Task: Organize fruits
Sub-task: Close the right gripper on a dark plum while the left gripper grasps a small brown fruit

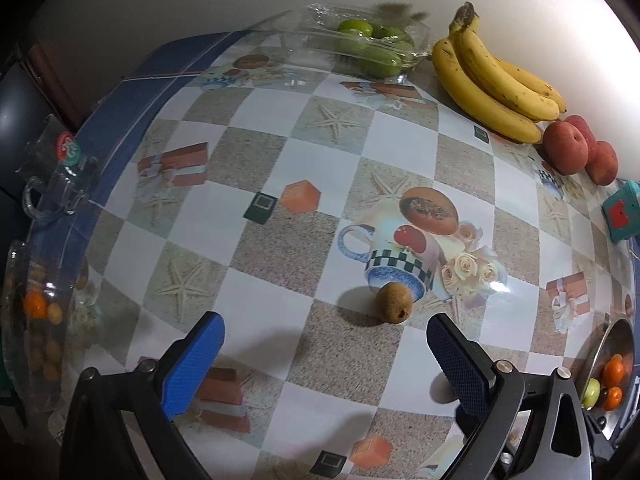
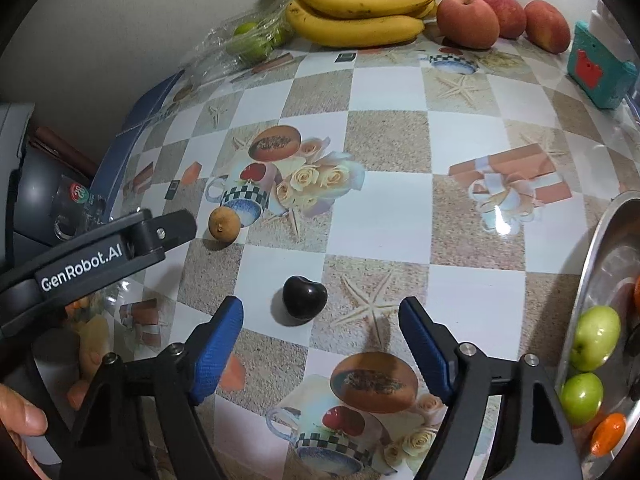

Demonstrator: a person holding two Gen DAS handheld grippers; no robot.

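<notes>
A small brown round fruit (image 1: 394,303) lies on the patterned tablecloth just ahead of my open, empty left gripper (image 1: 325,344); it also shows in the right wrist view (image 2: 224,223). A dark cherry-like fruit (image 2: 304,296) lies between and slightly ahead of the open fingers of my right gripper (image 2: 321,330). Bananas (image 2: 360,8) and red apples (image 2: 468,20) lie by the back wall. A clear dish of green fruits (image 1: 372,46) stands at the back. A metal bowl (image 2: 592,280) at the right holds green and orange fruits.
A glass bowl (image 1: 40,320) with small orange and brown fruits stands at the left table edge, with a glass mug (image 1: 60,184) behind it. A teal toy box (image 2: 600,68) stands at the back right. The left gripper's body (image 2: 100,256) reaches in from the left.
</notes>
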